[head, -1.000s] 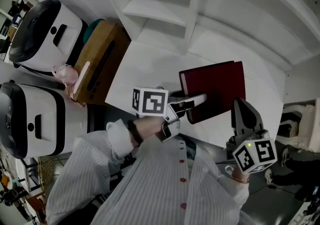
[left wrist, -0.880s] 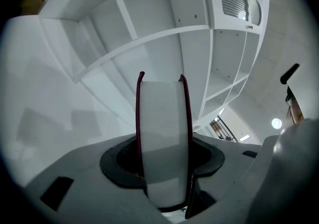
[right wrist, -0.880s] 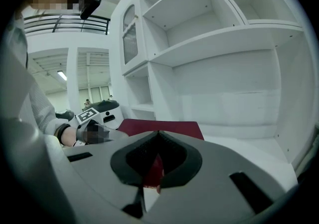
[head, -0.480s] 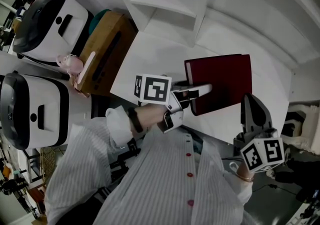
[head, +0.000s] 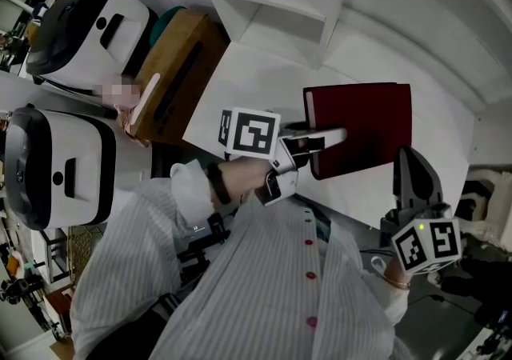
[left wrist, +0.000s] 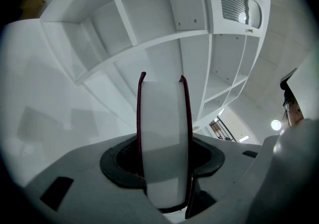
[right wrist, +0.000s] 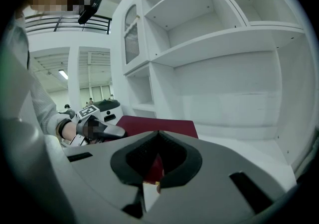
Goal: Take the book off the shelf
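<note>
White shelf ledge (head: 264, 94) wide around red book (head: 364, 122), its edge tight in left gripper (head: 332, 140); right gripper (head: 406, 157) closed nearby.

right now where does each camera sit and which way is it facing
Head view: on the person's head, steeply down at red book; shirt, left tongs, right tongs show.
Left gripper view: on left tongs, facing white shelves; book clamped edge-on.
Right gripper view: on right tongs, facing shelves; closed jaws, left sleeve show.
Shared: head and right gripper views show left tongs gripping the book.
</note>
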